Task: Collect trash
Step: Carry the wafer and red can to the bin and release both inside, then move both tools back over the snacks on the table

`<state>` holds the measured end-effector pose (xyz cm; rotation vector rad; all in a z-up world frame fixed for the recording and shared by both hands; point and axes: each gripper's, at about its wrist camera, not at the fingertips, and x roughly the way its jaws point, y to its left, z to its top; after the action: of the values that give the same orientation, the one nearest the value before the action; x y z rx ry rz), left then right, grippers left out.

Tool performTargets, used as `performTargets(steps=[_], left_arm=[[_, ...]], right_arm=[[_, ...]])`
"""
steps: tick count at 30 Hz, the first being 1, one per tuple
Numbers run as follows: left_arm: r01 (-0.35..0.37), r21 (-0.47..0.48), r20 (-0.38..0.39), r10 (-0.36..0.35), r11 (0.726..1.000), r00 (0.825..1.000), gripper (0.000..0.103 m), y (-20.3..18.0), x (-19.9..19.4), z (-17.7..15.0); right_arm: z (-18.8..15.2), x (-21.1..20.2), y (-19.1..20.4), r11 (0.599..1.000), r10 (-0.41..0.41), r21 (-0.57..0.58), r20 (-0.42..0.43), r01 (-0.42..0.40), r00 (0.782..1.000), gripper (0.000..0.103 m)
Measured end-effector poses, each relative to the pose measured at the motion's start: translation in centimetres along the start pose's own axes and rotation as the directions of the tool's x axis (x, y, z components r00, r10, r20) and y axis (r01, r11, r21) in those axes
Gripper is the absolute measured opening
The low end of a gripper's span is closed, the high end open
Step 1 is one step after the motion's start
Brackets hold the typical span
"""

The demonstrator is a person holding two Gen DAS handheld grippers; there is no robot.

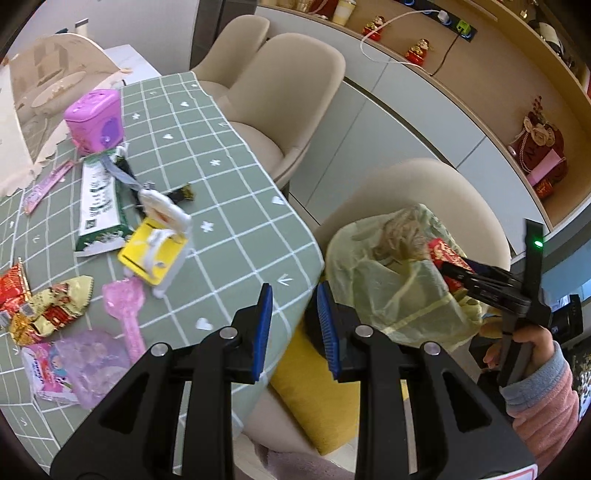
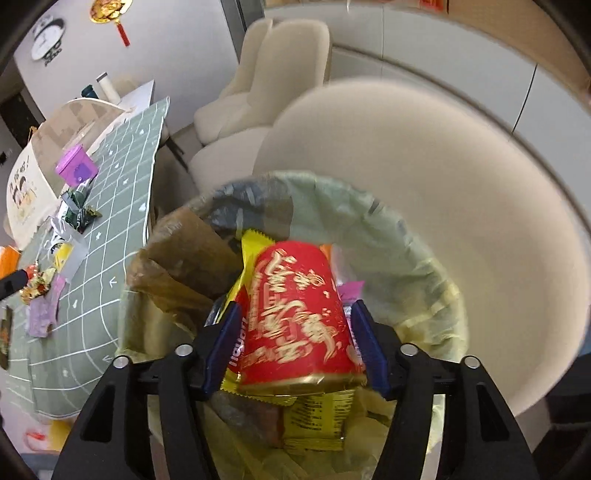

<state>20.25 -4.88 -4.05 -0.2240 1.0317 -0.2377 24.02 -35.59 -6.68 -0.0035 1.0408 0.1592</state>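
right gripper (image 2: 295,345), jaws spread, releases a red cup (image 2: 295,317) above the lined bin (image 2: 424,258), already part full. left gripper (image 1: 293,328), jaws partly open and empty, hangs at the table (image 1: 229,155) edge, where wrappers (image 1: 48,306) remain.

Left gripper (image 1: 295,325) tilted downward, jaws slightly apart, empty; right gripper (image 2: 295,343) angled down, jaws spread wide, held by hand (image 1: 532,345).

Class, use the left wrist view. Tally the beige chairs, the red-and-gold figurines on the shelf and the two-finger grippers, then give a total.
beige chairs: 3
red-and-gold figurines: 2
grippers: 2
Total: 7
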Motion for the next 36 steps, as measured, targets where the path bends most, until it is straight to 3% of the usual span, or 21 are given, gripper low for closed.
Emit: performTargets(steps=[9, 15, 22, 25, 30, 36], left_arm=[[-0.072, -0.034, 0.057, 0.074, 0.997, 0.996, 0.024, 5.5, -2.1, -0.4], [-0.169, -0.089, 0.101, 0.178, 0.982, 0.979, 0.024, 12.4, -5.1, -2.4], [-0.264, -0.237, 0.095, 0.292, 0.935, 0.952, 0.024, 22.2, -8.8, -6.3], [-0.26, -0.287, 0.084, 0.295, 0.922, 0.952, 0.024, 24.9, -9.8, -8.1], [-0.222, -0.298, 0.079, 0.256, 0.928, 0.963, 0.024, 26.5, -10.4, -10.2], [-0.145, -0.314, 0.068, 0.175, 0.938, 0.982, 0.027, 25.8, -9.9, -11.8]], right_arm=[[0.0, -5.3, 3.4, 0.998, -0.035, -0.039, 0.108, 0.04, 0.994, 0.063], [0.2, -6.4, 8.5, 0.997, 0.024, -0.069, 0.108, -0.016, 0.994, 0.063], [-0.5, -5.1, 17.6, 0.971, 0.119, -0.217, 0.091, -0.097, 0.989, 0.063], [-1.1, -4.2, 20.6, 0.959, 0.159, -0.25, 0.077, -0.135, 0.984, 0.062], [-2.2, -2.9, 25.1, 0.921, 0.252, -0.312, 0.026, -0.232, 0.967, 0.062], [-3.5, -1.8, 29.2, 0.887, 0.242, -0.403, -0.008, -0.224, 0.97, 0.062]])
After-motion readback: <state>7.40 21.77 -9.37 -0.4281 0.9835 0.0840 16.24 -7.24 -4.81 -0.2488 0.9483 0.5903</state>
